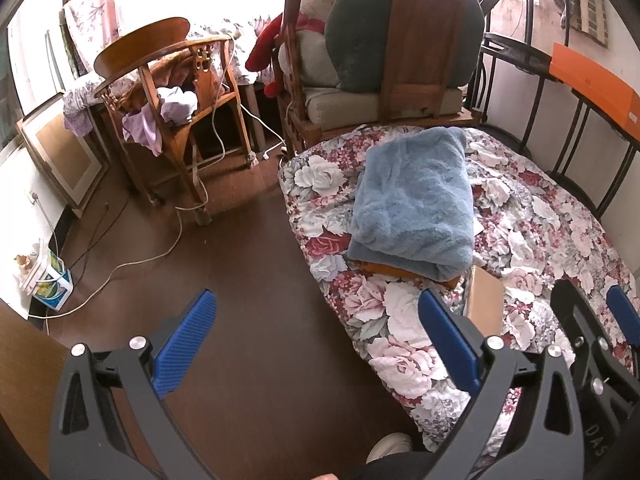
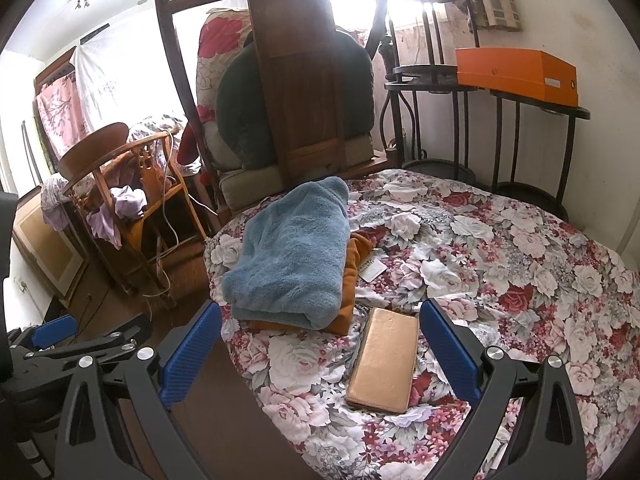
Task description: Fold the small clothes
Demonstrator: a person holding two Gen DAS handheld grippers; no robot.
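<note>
A folded fluffy blue garment lies on a folded orange garment on the floral bedspread. Both show in the right wrist view too: the blue garment, the orange garment, the bedspread. My left gripper is open and empty, held over the floor and the bed's near edge, short of the pile. My right gripper is open and empty, near the bed's front edge. The right gripper also shows at the left wrist view's right edge.
A tan wallet lies on the bedspread just in front of the pile. A wooden chair holding lilac cloth stands on the brown floor, with cables. A cushioned armchair stands behind the bed. An orange box sits on black metal stands.
</note>
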